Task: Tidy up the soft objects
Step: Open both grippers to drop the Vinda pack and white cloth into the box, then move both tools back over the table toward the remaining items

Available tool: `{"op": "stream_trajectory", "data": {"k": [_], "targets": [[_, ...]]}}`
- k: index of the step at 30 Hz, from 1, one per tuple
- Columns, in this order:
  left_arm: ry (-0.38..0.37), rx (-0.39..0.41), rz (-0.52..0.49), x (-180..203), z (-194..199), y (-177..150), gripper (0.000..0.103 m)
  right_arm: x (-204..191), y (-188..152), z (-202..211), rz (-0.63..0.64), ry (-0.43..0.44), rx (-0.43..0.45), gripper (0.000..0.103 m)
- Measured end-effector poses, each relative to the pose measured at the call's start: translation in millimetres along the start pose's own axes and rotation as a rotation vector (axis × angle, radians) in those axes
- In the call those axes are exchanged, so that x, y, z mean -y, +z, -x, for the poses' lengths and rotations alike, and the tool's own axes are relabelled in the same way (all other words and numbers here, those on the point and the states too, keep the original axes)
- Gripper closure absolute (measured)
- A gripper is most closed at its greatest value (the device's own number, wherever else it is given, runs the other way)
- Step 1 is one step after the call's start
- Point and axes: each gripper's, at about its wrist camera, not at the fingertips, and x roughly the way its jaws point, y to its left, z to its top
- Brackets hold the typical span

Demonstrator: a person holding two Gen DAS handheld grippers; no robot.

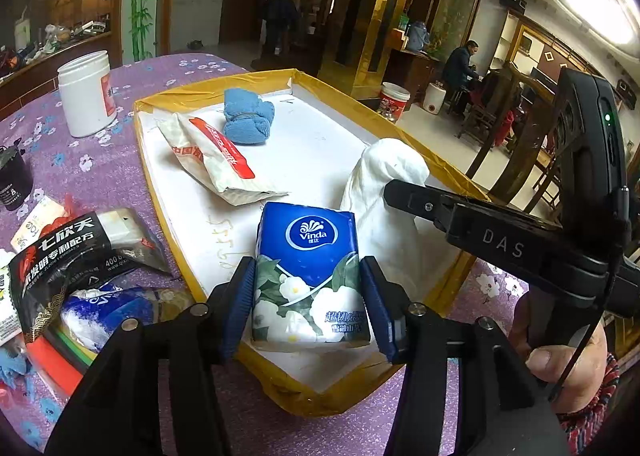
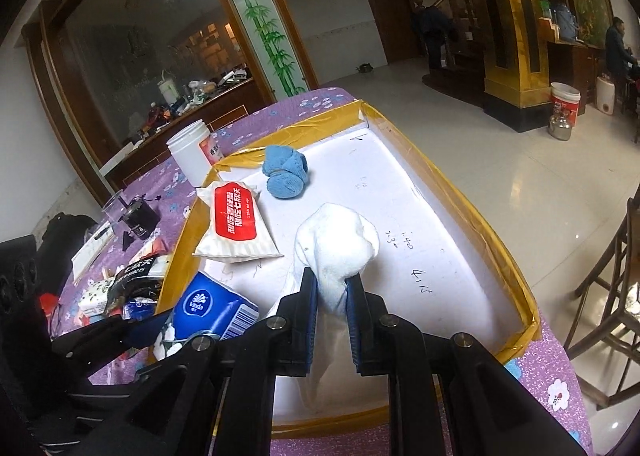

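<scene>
**Tissue pack and white cloth both over the tray**

The left gripper [image 1: 308, 296] is straddling a blue Vinda tissue pack [image 1: 310, 276], blue pads sitting at both long sides; jaws partway apart, and whether the pads are actually pressing can't be told. The pack is lying at the near end of the white tray [image 1: 320, 143], long axis running away from the camera, logo end pointing toward the far rim, floral end toward the gripper. Its near edge is hidden behind the fingers.

The right gripper [image 2: 332, 296] is clamping a white cloth [image 2: 340, 244] w/ jaws almost together. The cloth is bunching up above the pads, rounded end pointing up and away; its tail is hanging down btwn the fingers, lower part hard to make out.

Further in the tray, a red-and-white wipes packet [image 2: 236, 223] is lying flat near the left rim, and a blue rolled cloth [image 2: 284, 171] is resting beyond it. A white jar [image 1: 86, 93] is standing on the purple floral tablecloth [image 1: 120, 175], outside the tray. Packets at left are cut off by the frame edge.
</scene>
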Motion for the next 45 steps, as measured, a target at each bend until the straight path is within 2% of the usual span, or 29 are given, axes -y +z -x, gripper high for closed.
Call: {"op": "stream_trajectory", "data": {"k": [6, 17, 19, 21, 24, 26, 27, 28, 32, 37, 45], "targets": [[-0.002, 0.006, -0.007, 1.9, 1.3, -0.1, 0.047, -2.4, 0.8, -1.2, 0.015, -0.015, -0.006, 0.083], [-0.001, 0.02, -0.016, 2.7, 3.7, 0.2, 0.046, -1.2, 0.9, 0.7, 0.011, -0.025, 0.002, 0.082], [0.0, 0.027, -0.015, 2.2, 5.1, 0.9, 0.043, 0.1, 1.0, 2.1, 0.002, -0.029, 0.01, 0.081], [0.006, 0.04, -0.015, 1.8, 7.4, 1.2, 0.033, 1.6, 0.4, 4.9, -0.011, -0.034, 0.024, 0.079], [0.01, 0.069, -0.022, 2.3, 12.4, 1.8, 0.033, 0.1, -0.9, 9.2, -0.022, -0.028, 0.049, 0.071], [0.015, 0.079, -0.027, 2.6, 14.3, 2.1, 0.033, -1.5, -1.5, 13.3, -0.027, -0.055, 0.071, 0.06], [0.02, 0.081, -0.028, 2.3, 15.3, 2.1, 0.033, -0.4, -1.8, 15.6, -0.034, -0.063, 0.083, 0.038], [0.024, 0.079, -0.027, 1.6, 16.9, 2.0, 0.033, 2.0, -2.1, 19.0, -0.046, -0.059, 0.099, 0.029], [0.003, 0.082, 0.012, -5.9, 29.1, 3.6, 0.033, 4.2, 0.6, 33.6, -0.052, -0.073, 0.161, 0.029], [0.005, 0.112, 0.047, -18.9, 53.2, 1.3, 0.033, -16.2, 5.4, 49.7, -0.012, -0.017, 0.208, 0.029], [0.06, 0.135, 0.113, -57.7, 88.5, -18.7, 0.033, -71.3, -5.5, 40.8, 0.1, 0.06, 0.166, 0.029]]}}
